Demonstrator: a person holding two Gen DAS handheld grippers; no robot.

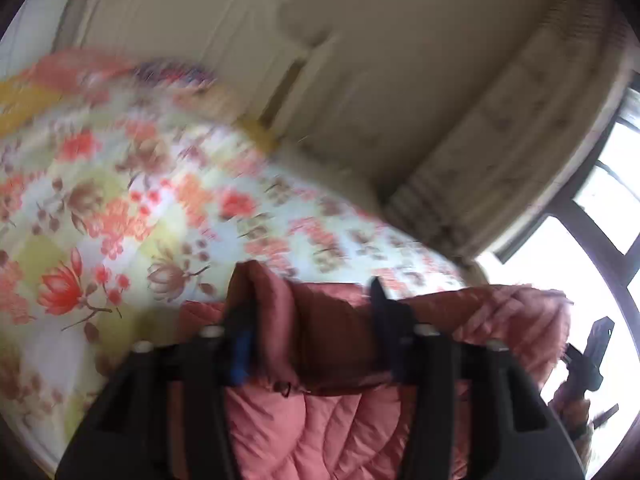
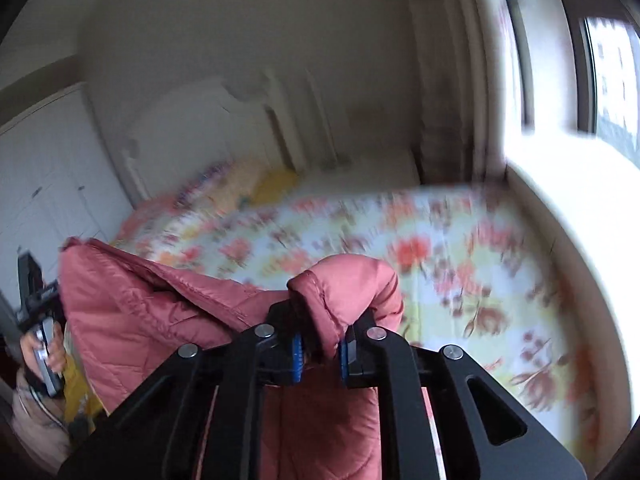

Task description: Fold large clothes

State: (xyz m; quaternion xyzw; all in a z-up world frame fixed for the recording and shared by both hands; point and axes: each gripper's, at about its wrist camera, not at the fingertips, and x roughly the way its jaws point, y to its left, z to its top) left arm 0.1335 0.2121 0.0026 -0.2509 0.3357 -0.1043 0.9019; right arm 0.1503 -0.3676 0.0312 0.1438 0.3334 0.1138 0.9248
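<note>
A pink quilted jacket hangs in the air over the bed, stretched between both grippers. In the left wrist view my left gripper has its jaws wide apart. A fold of the jacket drapes over its left finger and more cloth lies loosely between the two. My right gripper is shut on a bunched fold of the jacket, which bulges above the blue pads. The right wrist view also shows the left gripper in a hand at the jacket's far corner. Both views are blurred.
A bed with a floral sheet lies below and ahead, with pillows by a white headboard. A bright window and a wide white sill run along the right. A white wardrobe stands at the left.
</note>
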